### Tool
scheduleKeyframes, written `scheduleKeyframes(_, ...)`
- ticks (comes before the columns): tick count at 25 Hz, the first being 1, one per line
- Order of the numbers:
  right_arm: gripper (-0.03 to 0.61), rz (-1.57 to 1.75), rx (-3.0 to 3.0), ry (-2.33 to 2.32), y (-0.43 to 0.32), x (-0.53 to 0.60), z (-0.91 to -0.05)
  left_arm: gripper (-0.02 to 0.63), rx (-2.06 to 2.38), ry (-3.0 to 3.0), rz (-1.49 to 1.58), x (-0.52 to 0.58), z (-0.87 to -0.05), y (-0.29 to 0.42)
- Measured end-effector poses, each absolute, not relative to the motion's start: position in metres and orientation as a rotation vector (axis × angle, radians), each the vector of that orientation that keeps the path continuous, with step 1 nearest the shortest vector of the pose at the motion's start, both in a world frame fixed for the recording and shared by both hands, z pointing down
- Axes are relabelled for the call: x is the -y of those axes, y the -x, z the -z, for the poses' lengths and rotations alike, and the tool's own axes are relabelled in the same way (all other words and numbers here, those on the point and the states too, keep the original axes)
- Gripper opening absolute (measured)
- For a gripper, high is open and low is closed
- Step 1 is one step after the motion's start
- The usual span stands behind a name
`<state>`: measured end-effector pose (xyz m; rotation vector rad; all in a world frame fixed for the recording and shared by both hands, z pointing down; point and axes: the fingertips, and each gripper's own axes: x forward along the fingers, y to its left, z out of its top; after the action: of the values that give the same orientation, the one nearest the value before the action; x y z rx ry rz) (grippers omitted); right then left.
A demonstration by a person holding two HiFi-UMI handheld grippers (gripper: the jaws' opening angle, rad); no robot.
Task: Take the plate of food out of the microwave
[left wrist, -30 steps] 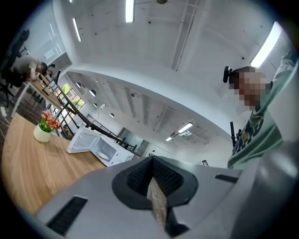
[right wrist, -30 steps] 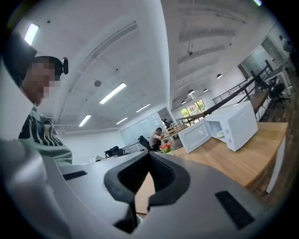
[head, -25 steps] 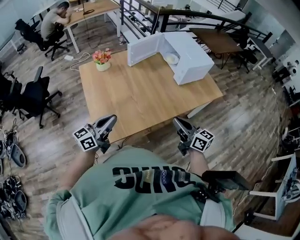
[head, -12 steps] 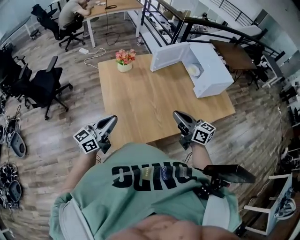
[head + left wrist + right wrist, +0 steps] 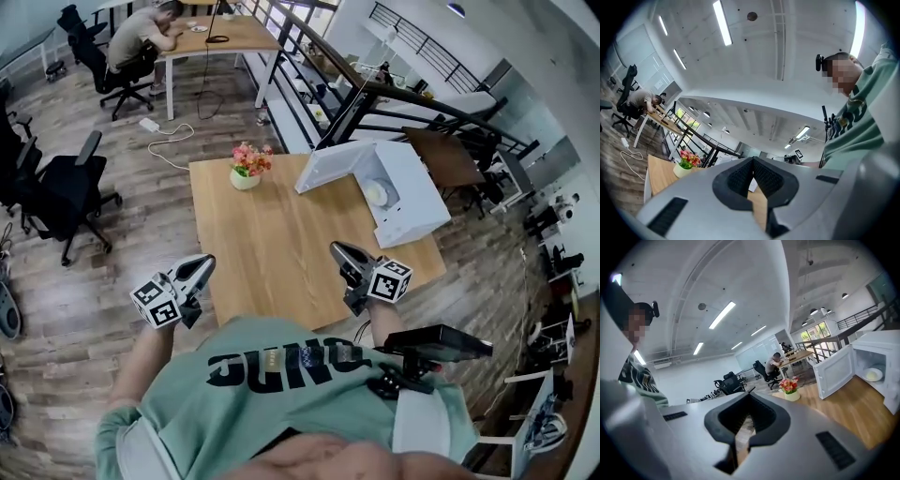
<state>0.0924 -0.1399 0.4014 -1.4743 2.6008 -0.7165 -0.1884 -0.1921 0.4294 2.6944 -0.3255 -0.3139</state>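
Black office chairs (image 5: 56, 192) stand on the plank floor (image 5: 84, 281) at my far left. Beyond them a person (image 5: 136, 37) leans over a far desk (image 5: 220, 36).

My left gripper (image 5: 201, 266) hangs in the air just off the near left corner of the wooden table (image 5: 281, 253), over the floor and not the tabletop. Its own view shows its jaws pressed tip to tip, with nothing between the ribbed pads.

A pale pot of pink and red flowers (image 5: 246, 172) sits at the table's far left corner, well apart from both grippers.

A white microwave (image 5: 417, 202) fills the far right corner, and its door (image 5: 328, 169) swings wide open toward the flowers. The plate of food (image 5: 377, 194) lies on the floor of the microwave's cavity. In my right gripper view it shows as a pale dish with something light-coloured on it; I cannot tell what the food is.

My right gripper (image 5: 340, 251) sits above the table's near edge, toward the near right corner, pointing across the bare wood at the open microwave. Its jaws are closed together too and hold nothing. It is well apart from the plate.

A dark metal railing (image 5: 412, 94) runs past the table's far right side.
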Motion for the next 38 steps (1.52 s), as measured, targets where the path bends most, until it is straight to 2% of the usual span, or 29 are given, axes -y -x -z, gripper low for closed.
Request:
scheduleKeyframes(6,0.006,0.796,-2.629,1.417,-0.149,0.197,-0.448,0.005,0.390,-2.696,0.253,0.223,-0.440,0.132)
scheduleKeyframes(11,0.006,0.777,-2.694,1.344,-0.217,0.258,-0.492,0.005,0.473,-2.687,0.186,0.258,-0.448,0.049)
scheduleKeyframes(15,0.006,0.833,-2.533,1.380,-0.256,0.280,-0.525,0.005,0.392,-2.682,0.037,0.271,-0.455,-0.007)
scheduleKeyframes(22,0.006,0.870,-2.274,1.571,-0.321,0.296,-0.577,0.005,0.174,-2.669,-0.030,0.303,-0.493,-0.101)
scheduleKeyframes(29,0.006,0.921,-1.946,1.703,-0.390,0.311,-0.613,0.005,0.063,-2.631,-0.070,0.321,-0.521,-0.149)
scheduleKeyframes(35,0.008,0.969,-1.578,1.716,-0.455,0.336,-0.652,0.005,0.013,-2.600,-0.106,0.332,-0.545,-0.160)
scheduleKeyframes(38,0.059,0.979,-1.421,1.673,-0.481,0.346,-0.671,0.005,0.003,-2.579,-0.112,0.337,-0.557,-0.163)
